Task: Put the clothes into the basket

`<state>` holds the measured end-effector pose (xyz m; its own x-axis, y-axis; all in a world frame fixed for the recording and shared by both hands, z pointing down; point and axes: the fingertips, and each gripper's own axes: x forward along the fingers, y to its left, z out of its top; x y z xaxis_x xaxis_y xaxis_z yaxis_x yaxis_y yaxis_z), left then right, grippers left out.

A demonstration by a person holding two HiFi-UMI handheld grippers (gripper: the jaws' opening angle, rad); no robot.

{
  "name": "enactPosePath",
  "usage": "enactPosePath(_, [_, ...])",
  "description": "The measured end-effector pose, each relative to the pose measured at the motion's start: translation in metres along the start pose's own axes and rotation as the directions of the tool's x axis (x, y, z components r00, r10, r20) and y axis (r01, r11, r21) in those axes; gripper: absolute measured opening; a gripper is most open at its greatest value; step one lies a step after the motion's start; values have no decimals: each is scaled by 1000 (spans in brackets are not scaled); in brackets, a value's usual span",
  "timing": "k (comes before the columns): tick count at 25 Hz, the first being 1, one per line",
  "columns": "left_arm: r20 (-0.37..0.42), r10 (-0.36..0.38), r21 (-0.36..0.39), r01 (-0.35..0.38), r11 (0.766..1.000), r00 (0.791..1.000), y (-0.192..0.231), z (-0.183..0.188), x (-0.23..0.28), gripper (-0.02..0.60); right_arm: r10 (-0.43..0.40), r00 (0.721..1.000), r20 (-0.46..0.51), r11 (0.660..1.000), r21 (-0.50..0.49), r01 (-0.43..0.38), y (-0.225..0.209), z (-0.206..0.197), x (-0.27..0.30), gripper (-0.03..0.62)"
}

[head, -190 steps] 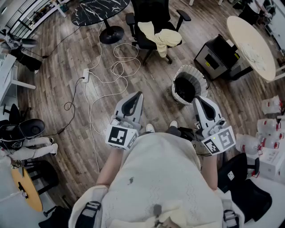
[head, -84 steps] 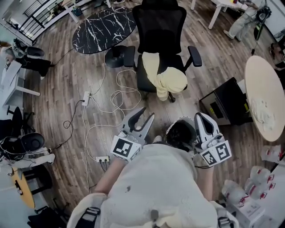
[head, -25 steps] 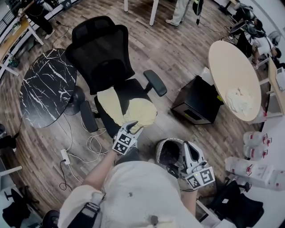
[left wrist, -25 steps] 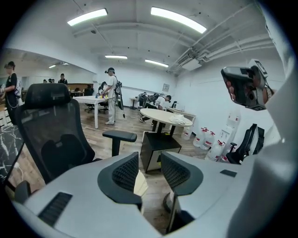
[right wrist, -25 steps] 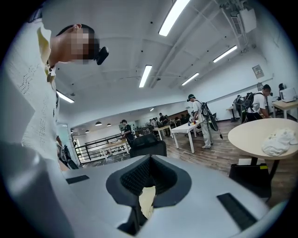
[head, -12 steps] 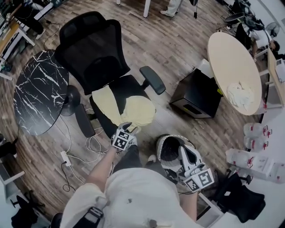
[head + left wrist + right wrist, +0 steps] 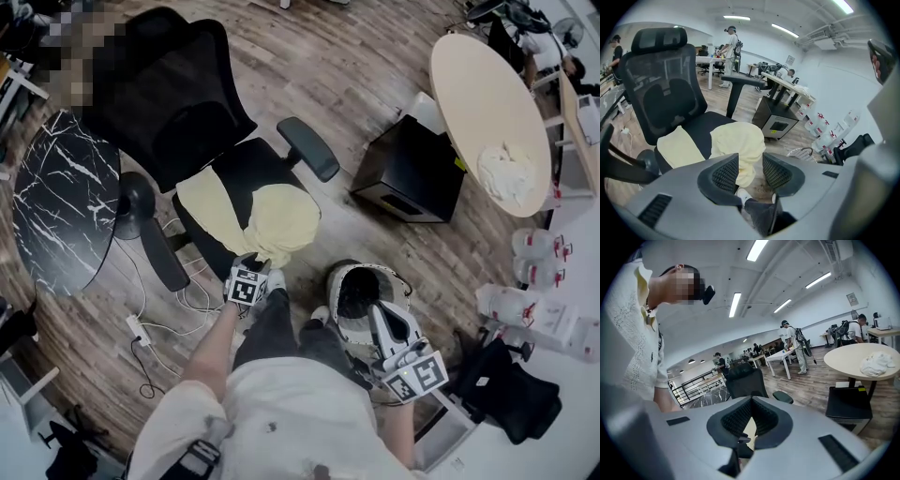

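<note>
Head view puts my left claw [image 7: 260,263] at the front edge of the black chair [image 7: 178,103]. Its tips are just below the yellow garment [image 7: 267,214], which lies on the seat and droops over that edge. In the left gripper view the jaws stand partly apart and pinch nothing. The garment's hanging fold shows through the gap, just ahead.

My right claw [image 7: 378,311] shows over the near rim of the basket [image 7: 335,291], tips together and empty. The basket stands on the floor beside my right foot, near the chair's front.

Room is tight. An armrest [image 7: 309,150] juts out to the right of the garment, cables [image 7: 155,323] trail on the floor to the left, and a black cabinet [image 7: 412,173] stands beyond the basket. Bare wooden floor [image 7: 337,225] lies open between chair and cabinet.
</note>
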<state>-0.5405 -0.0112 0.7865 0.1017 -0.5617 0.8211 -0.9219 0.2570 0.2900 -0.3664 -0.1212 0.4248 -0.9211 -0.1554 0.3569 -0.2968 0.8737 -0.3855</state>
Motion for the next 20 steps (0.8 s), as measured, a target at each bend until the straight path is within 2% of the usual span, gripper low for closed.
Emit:
enactPosePath(5, [-43, 1, 11, 0, 1000, 999, 13, -10, 37, 176, -9, 1000, -28, 1000, 11, 10, -11, -8, 10, 9])
enactPosePath(10, [-126, 3, 1, -3, 1000, 992, 19, -24, 59, 176, -28, 999, -44, 999, 32, 30, -19, -19, 13, 9])
enactPosePath(14, [-171, 18, -58, -28, 998, 985, 29, -37, 76, 178, -35, 997, -64, 998, 53, 38, -24, -31, 16, 9])
enactPosePath(17, [-174, 16, -109, -35, 993, 985, 34, -45, 90, 183, -43, 995, -91, 996, 69, 49, -28, -41, 16, 9])
enactPosePath(20, [-190, 31, -124, -55, 991, 981, 42, -48, 101, 190, -50, 992, -112, 994, 89, 61, -35, -51, 18, 9])
